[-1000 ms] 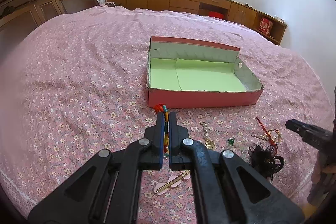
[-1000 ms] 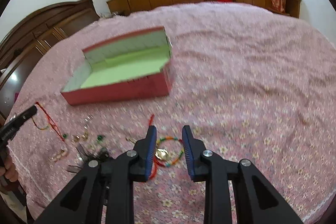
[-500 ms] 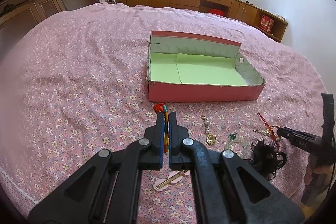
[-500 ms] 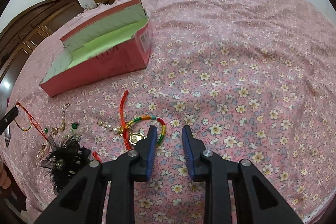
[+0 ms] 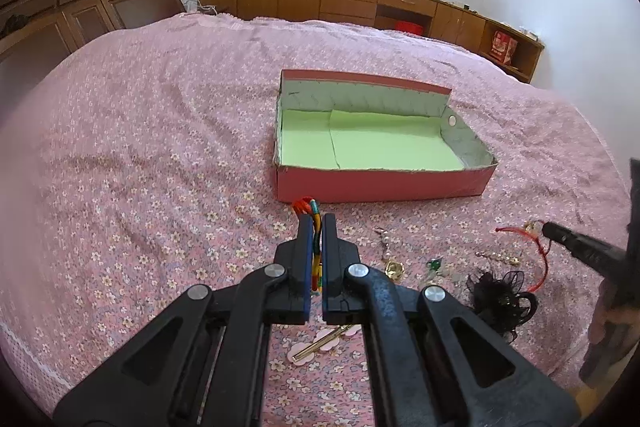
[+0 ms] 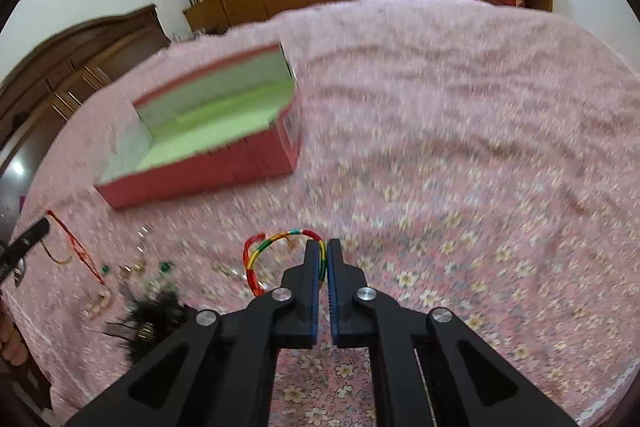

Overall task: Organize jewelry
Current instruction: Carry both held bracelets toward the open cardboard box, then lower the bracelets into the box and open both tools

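An open pink box with a green floor lies on the bed, empty. My left gripper is shut on a multicoloured cord bracelet, held above the bedspread in front of the box. My right gripper is shut on another multicoloured cord bracelet, lifted off the bed; its loop hangs to the left of the fingers. It shows at the right of the left wrist view with a red cord hanging from it.
Loose jewelry lies on the floral bedspread before the box: a gold charm, green stud earrings, a black feather hairpiece, a pink flower hair clip. A wooden headboard and cabinets stand beyond the bed.
My right gripper has shut on the coloured bracelet and lifted it off the bed; its view is blurred by motion. My left gripper still holds its bracelet, little moved.
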`<state>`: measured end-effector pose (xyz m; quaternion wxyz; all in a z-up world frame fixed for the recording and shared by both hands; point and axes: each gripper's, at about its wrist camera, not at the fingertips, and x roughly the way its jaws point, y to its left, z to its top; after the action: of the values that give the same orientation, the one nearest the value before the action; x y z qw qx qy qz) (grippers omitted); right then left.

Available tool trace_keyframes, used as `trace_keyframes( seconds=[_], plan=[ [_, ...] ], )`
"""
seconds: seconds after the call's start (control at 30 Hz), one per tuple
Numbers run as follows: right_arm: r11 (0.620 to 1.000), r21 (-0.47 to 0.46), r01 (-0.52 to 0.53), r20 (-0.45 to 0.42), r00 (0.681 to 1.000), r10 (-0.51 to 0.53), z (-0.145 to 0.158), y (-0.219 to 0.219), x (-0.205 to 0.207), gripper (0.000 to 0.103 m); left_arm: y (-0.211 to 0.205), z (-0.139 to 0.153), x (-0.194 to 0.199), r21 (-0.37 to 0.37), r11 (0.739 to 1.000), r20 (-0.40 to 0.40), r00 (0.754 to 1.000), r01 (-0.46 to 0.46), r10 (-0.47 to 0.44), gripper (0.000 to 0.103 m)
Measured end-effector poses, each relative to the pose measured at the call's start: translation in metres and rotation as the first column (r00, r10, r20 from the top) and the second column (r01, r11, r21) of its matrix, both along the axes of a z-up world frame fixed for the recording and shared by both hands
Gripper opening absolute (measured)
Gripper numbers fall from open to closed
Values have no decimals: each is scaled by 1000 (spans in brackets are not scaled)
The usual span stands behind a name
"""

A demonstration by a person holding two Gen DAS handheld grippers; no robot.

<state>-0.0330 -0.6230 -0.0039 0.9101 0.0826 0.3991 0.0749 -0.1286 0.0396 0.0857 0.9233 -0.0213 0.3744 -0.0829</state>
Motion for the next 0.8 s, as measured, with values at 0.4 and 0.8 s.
trace_keyframes(
  seconds=[0.4,0.8],
  plan=[
    [996,12,-93,97,991,91,52,23,-1,5,-6,25,16,5,999,74,996,46,-46,0],
    [986,-34,-166,151,974,169,88,54,39,5,-19,42,61,32,994,128,986,101,-104,0]
  ],
)
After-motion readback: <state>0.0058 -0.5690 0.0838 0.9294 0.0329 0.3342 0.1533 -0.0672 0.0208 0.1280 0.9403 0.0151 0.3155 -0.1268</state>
